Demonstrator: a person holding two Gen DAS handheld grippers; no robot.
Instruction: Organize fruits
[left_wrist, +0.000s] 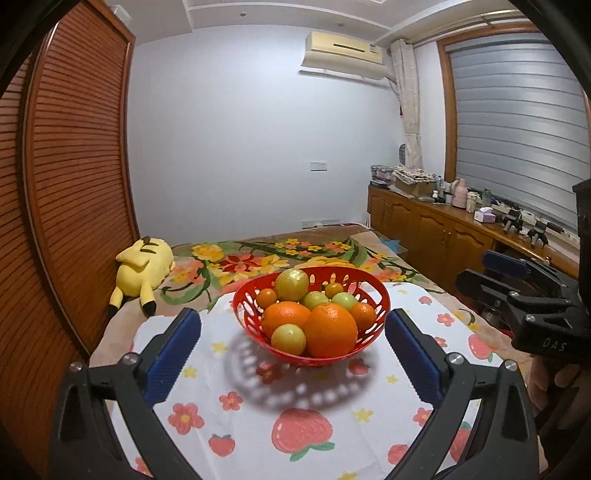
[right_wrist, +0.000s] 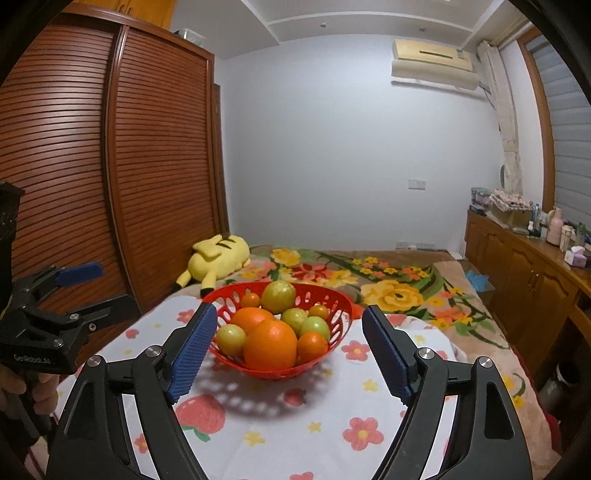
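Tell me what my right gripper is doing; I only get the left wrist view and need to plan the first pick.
Observer: The right gripper is wide open and empty, its two fingers framing the red basket.
Operator: Is anything low on its right side that I can't see?
Observer: Yes, what looks like a dark bottle stands low down beside the bed, at the view's right edge.
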